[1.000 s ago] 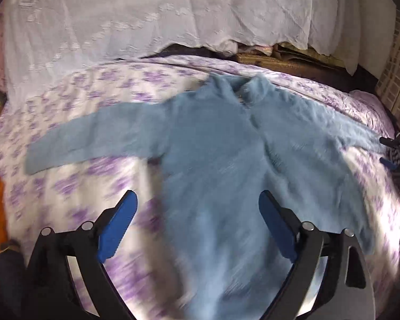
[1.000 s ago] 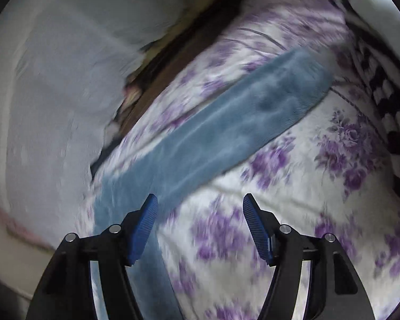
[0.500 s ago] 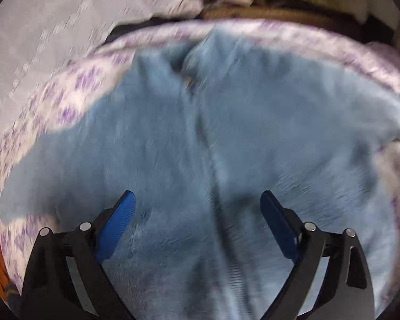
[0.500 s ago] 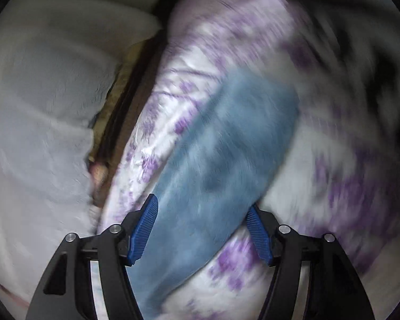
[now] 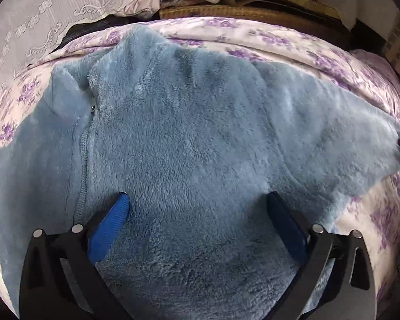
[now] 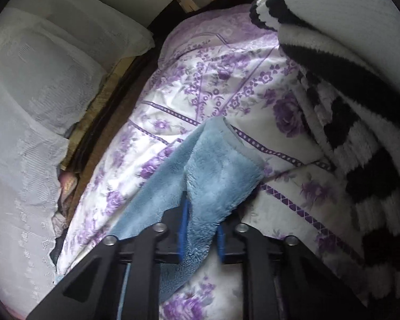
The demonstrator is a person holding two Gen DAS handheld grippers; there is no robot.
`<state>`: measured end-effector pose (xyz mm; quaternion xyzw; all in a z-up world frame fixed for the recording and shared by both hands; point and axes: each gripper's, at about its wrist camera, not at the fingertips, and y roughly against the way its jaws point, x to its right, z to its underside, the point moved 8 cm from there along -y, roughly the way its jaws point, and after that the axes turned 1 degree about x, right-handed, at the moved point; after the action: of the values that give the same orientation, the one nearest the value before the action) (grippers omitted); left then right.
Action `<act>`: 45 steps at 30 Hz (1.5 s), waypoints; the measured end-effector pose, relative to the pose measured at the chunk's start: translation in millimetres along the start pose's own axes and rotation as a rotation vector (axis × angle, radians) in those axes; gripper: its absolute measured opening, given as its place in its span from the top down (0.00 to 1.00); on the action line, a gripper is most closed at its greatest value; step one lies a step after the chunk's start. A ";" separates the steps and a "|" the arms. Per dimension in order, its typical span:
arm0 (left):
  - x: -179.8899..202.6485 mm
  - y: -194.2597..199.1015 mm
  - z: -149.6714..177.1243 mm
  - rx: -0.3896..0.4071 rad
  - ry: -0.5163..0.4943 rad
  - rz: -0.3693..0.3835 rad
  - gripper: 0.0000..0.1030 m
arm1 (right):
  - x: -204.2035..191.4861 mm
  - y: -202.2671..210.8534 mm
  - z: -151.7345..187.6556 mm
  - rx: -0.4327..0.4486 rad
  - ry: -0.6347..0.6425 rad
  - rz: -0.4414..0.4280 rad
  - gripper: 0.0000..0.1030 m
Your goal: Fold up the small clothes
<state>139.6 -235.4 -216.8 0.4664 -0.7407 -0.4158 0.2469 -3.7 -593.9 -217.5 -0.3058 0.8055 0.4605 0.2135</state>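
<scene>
**Inspector A:** Item under inspection: 1 blue fleece jacket (image 5: 189,138), lying flat and front-up on the floral bedsheet (image 5: 346,61), its zip (image 5: 84,160) closed and running up to the collar at the far edge of the bed. Left gripper (image 5: 197,205) hovers over the jacket's chest, jaws spread to their widest, having just opened further, with nothing caught between them.

**Inspector B:** Right gripper (image 6: 200,229)?

**Inspector A:** Its jaws have just closed and now pinch the jacket's sleeve cuff (image 6: 221,165), which bunches up beyond the pads. A striped blanket (image 6: 360,138) is piled just beside that cuff.

**Inspector B:** Risks?

**Inspector A:** I count 3. The pile is thick and slippery, and the pinch sits near the cuff edge, so the sleeve could slide out mid-fold. Drawing the sleeve across while the body is unpinned could drag the whole jacket and skew it on the sheet. A wide swing could snag the blanket and pull it onto the jacket.
</scene>
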 end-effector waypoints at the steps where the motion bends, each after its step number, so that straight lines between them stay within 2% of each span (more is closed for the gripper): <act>1: -0.3 -0.7 0.2 0.003 0.003 0.002 0.04 | -2.7 1.7 0.2 0.009 -0.002 -0.006 0.90; 3: -1.4 2.7 0.6 0.008 0.008 0.014 0.04 | -15.0 19.0 -2.5 0.057 0.022 -0.042 0.90; 6: -12.5 15.5 5.5 0.023 0.030 0.040 0.04 | -50.2 47.5 -6.0 0.138 0.123 -0.097 0.90; 8: -26.4 28.7 8.6 0.027 0.035 0.041 0.04 | -70.5 61.4 -2.1 0.150 0.178 -0.140 0.90; 10: -48.0 42.2 11.7 0.037 0.042 0.031 0.04 | -83.5 67.7 1.9 0.139 0.204 -0.170 0.90; 13: -88.9 63.6 13.3 0.078 0.059 -0.040 0.04 | -98.7 71.3 13.1 0.109 0.235 -0.201 0.90; 16: -141.6 81.7 15.8 0.105 0.119 -0.113 0.04 | -111.3 75.8 22.9 0.089 0.263 -0.227 0.90; 20: -201.8 82.8 23.8 0.124 0.212 -0.160 0.04 | -132.7 83.2 38.1 0.065 0.302 -0.260 0.90; 22: -224.7 68.7 28.5 0.122 0.301 -0.145 0.04 | -140.7 87.7 46.7 0.058 0.320 -0.270 0.90; 25: -231.9 38.4 37.3 0.057 0.345 -0.130 0.04 | -156.0 97.1 61.2 0.047 0.354 -0.289 0.90; 27: -230.1 30.1 38.5 0.039 0.312 -0.169 0.04 | -169.5 105.2 71.2 0.048 0.387 -0.303 0.90; 31: -224.4 30.6 35.2 0.054 0.271 -0.209 0.04 | -193.2 118.2 90.9 0.046 0.425 -0.328 0.90; 45: -221.7 31.6 40.5 0.050 0.280 -0.214 0.04 | -260.1 131.9 162.1 -0.023 0.501 -0.382 0.90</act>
<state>192.0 -14.2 -206.7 0.6020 -0.6554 -0.3520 0.2900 103.3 -324.2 -52.7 -0.5578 0.7558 0.3317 0.0876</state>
